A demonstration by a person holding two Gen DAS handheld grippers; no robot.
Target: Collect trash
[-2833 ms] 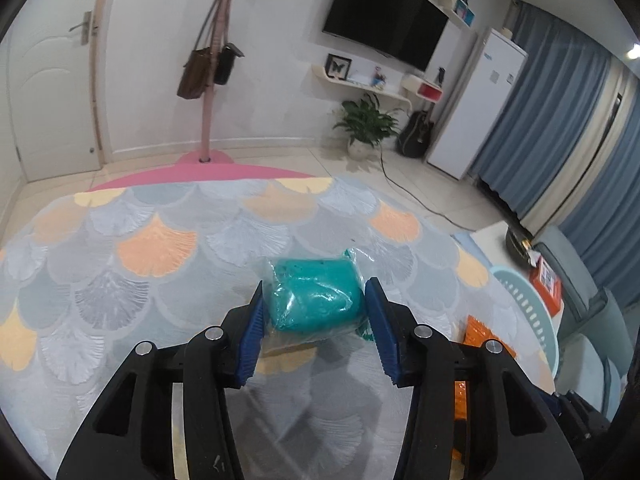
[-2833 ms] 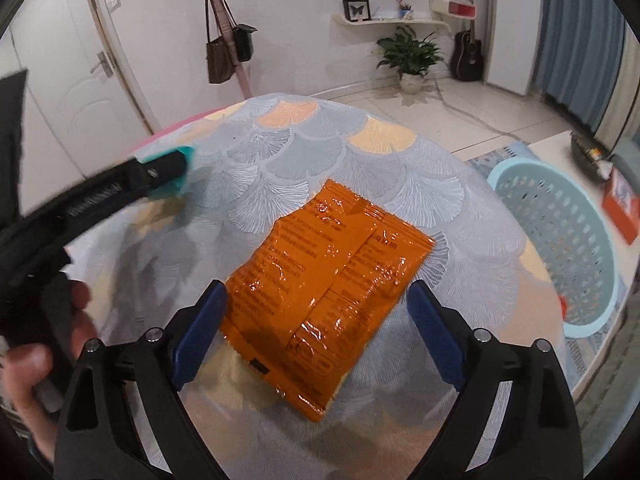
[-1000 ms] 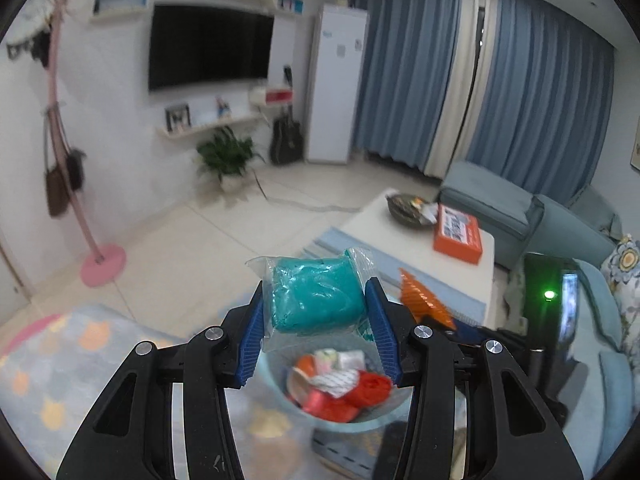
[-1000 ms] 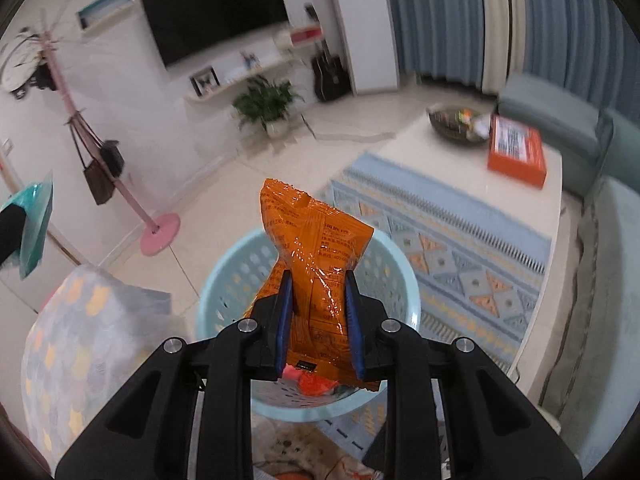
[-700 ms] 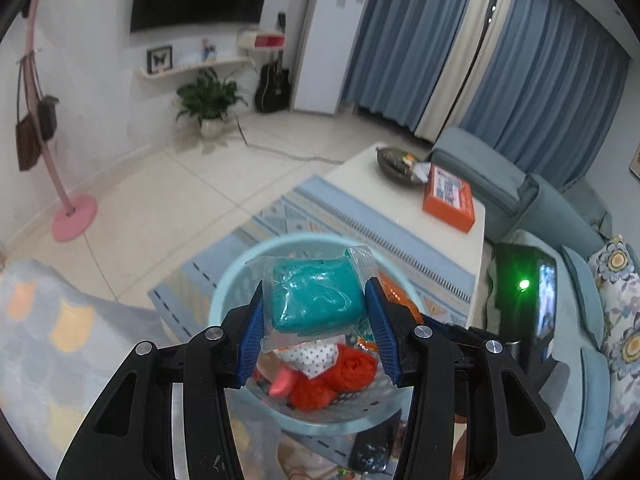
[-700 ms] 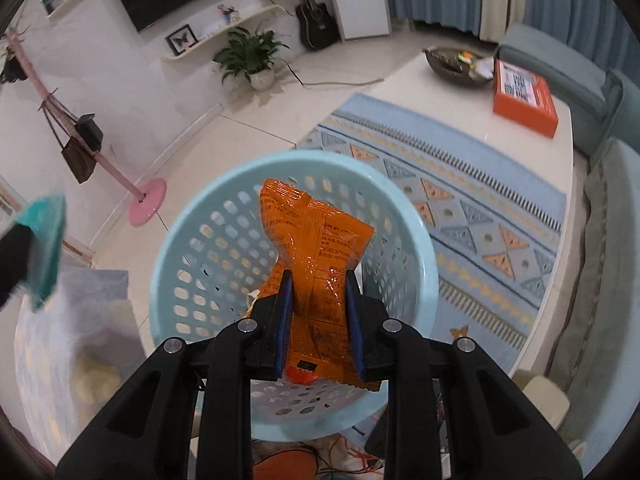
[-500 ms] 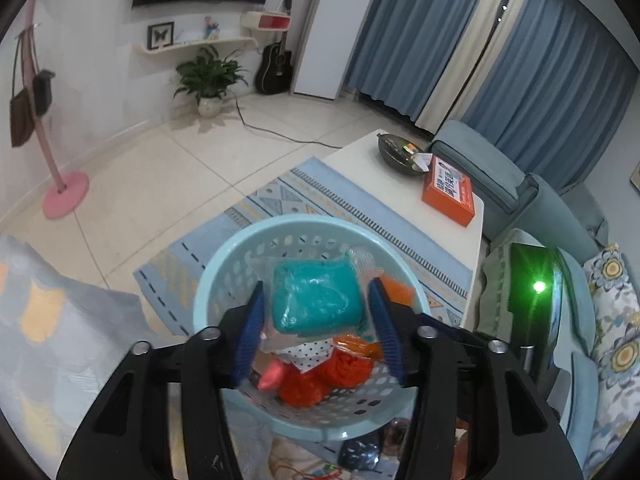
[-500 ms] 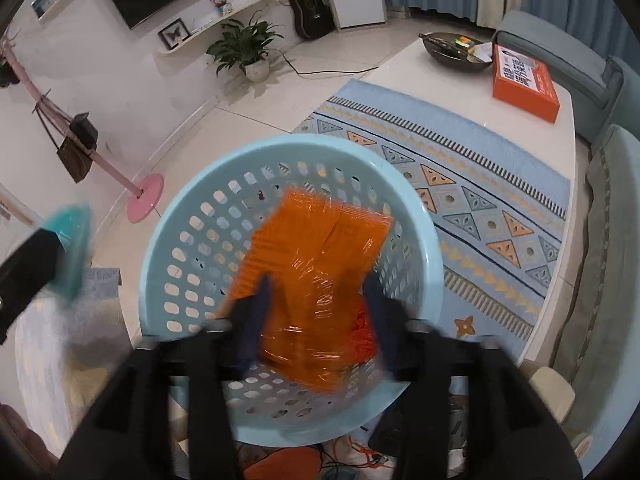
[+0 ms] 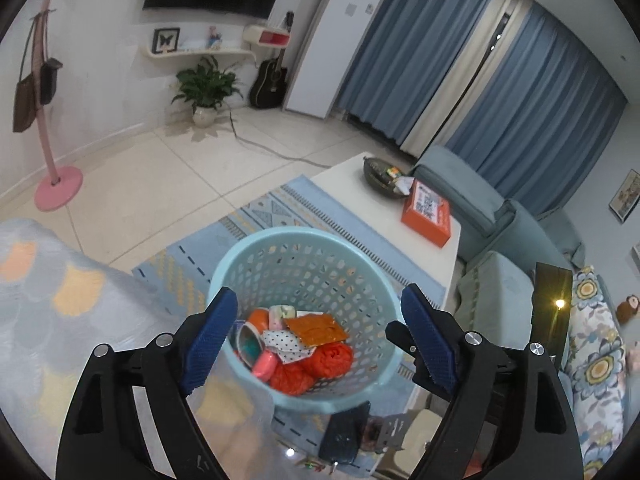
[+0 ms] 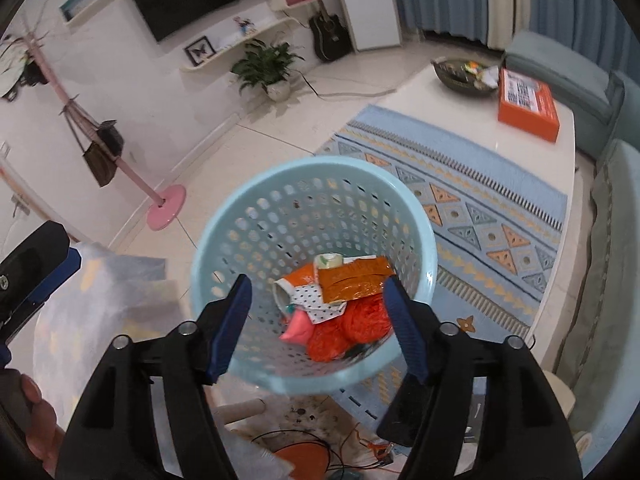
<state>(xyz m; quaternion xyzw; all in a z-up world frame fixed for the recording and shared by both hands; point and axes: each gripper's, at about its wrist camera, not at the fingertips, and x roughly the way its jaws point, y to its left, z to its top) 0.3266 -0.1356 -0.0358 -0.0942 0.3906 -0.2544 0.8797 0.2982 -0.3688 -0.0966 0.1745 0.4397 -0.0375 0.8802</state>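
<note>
**Trash gathered in a pale blue basket, both grippers held empty above it**

Trash was seen piled at the bottom of a pale blue perforated basket [image 9: 304, 248], which stood on the floor beside a table draped in a scallop-patterned cloth [image 9: 44, 300]. The basket appeared to have been set low and close to the table edge, presumably so that items could be let fall straight into it.

The left gripper [image 9: 318, 338] was held directly over the basket's mouth and angled downward. Its blue-padded jaws were wide and opening, and nothing was seen between them. The right gripper [image 10: 318, 320] was held over the same opening, likewise tilted down, its jaws fairly wide and opening, with nothing gripped. Both seemed to have been aimed at the basket's centre so that anything let go would land inside rather than on the patterned rug [image 10: 480, 216].

Within the pile, an orange foil packet [image 10: 354, 278] lay flat on top. Beneath it, crumpled red-orange bags [image 9: 316, 364] filled the near side. A white polka-dotted wrapper [image 9: 286, 342] was tucked between them, and a small pink item [image 9: 264, 362] rested at the edge. A glimpse of teal [image 9: 251, 347] was visible low in the heap; what it belonged to could not be told for certain.
</note>
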